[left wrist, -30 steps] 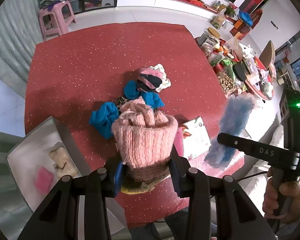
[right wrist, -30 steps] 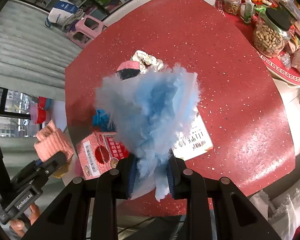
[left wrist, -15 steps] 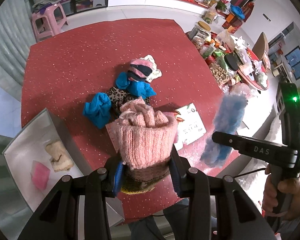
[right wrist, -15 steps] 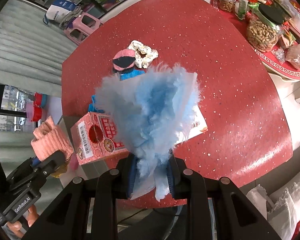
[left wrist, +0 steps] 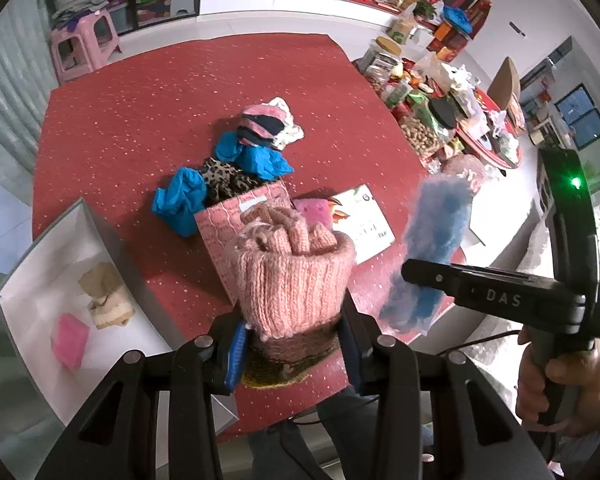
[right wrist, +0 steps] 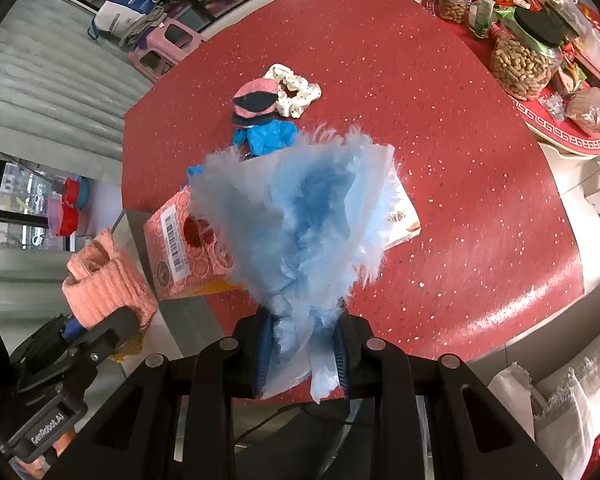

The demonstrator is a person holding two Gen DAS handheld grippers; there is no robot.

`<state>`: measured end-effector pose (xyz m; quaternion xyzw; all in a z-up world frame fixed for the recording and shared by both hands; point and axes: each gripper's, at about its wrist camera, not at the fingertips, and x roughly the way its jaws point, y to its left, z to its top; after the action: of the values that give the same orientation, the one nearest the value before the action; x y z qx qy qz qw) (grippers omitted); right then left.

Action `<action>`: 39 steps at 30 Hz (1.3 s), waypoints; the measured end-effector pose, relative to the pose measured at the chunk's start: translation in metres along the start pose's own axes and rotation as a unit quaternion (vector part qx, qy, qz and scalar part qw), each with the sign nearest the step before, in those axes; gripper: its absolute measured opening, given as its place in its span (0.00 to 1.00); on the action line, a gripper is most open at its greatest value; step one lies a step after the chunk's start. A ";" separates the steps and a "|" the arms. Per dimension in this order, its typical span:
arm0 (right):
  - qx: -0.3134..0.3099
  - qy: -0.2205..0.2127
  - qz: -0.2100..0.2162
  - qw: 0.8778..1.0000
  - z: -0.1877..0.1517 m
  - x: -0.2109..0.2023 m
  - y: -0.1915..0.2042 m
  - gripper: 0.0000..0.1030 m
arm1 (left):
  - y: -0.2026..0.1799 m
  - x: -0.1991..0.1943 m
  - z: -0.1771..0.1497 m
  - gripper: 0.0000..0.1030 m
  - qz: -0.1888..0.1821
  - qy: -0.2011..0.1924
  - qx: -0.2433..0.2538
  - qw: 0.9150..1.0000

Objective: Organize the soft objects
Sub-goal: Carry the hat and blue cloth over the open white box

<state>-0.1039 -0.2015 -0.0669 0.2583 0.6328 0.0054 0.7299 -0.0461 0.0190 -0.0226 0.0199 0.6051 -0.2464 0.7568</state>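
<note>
compared with a second ago, both hand-held grippers are being seen drawn back from the red speckled table (left wrist: 140, 120), so more of its near edge is being shown, and a pink patterned carton (right wrist: 188, 240) is now being exposed beside the pile, where it was largely covered in the left wrist view.

the left hand-held gripper (left wrist: 290, 344) is being kept clamped on a pink ribbed knit hat (left wrist: 292, 276) with a brown and yellow band at its base, held above the near edge of the table. the right hand-held gripper (right wrist: 302, 354) is being kept clamped on a fluffy light-blue fur cloth (right wrist: 300, 216), whose fringe is fanning out wide over the table.

on the table a loose pile is being left: crumpled blue cloths (left wrist: 180, 200), a leopard-print piece (left wrist: 224, 178), a pink and navy striped item (left wrist: 260, 122) and a cream dotted scrunchie (right wrist: 296, 92). a barcode is being shown on the carton; its other print cannot be read. a white open box (left wrist: 96, 236) to the left is being seen holding a pink sponge (left wrist: 70, 340) and a beige fabric piece (left wrist: 106, 296). "das" and "genrobot.ai" are being read on the gripper bodies.
</note>
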 end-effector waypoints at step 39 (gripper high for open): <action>-0.158 0.066 -0.011 0.985 -0.027 0.036 0.110 0.27 | 0.054 -0.016 -0.059 0.42 -0.021 -0.013 -0.068 0.997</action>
<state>-0.0866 -0.0837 -0.0599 0.1318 0.6735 0.1141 0.7184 -0.0808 0.0916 -0.0382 -0.0471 0.6105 -0.2207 0.7591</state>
